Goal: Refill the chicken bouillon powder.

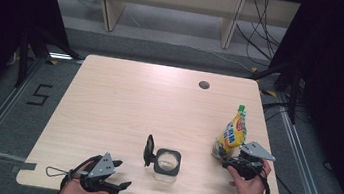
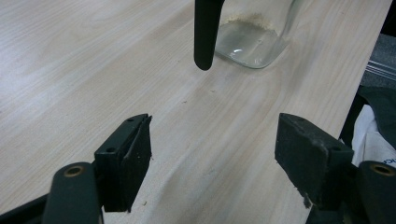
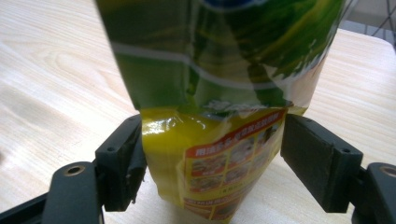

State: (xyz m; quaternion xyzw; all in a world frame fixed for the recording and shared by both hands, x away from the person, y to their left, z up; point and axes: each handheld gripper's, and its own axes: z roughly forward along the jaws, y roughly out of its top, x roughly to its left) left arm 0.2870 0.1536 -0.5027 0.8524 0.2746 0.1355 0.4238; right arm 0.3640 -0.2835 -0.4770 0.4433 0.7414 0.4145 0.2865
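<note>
The yellow-and-green plastic spouted pouch (image 1: 234, 130) stands upright at the right of the high view, its lower part between the jaws of the right gripper (image 3: 212, 156); one pad seems to touch its edge while the other stands clear, so it is bracketed, not yet pinched. To do this well I'd centre the pouch and squeeze gently so it neither crumples nor tips. The left gripper (image 2: 212, 156) rests wide open and empty at lower left, facing the square clear glass jar (image 1: 167, 164) with its black hinged lid (image 1: 149, 150) up.
</note>
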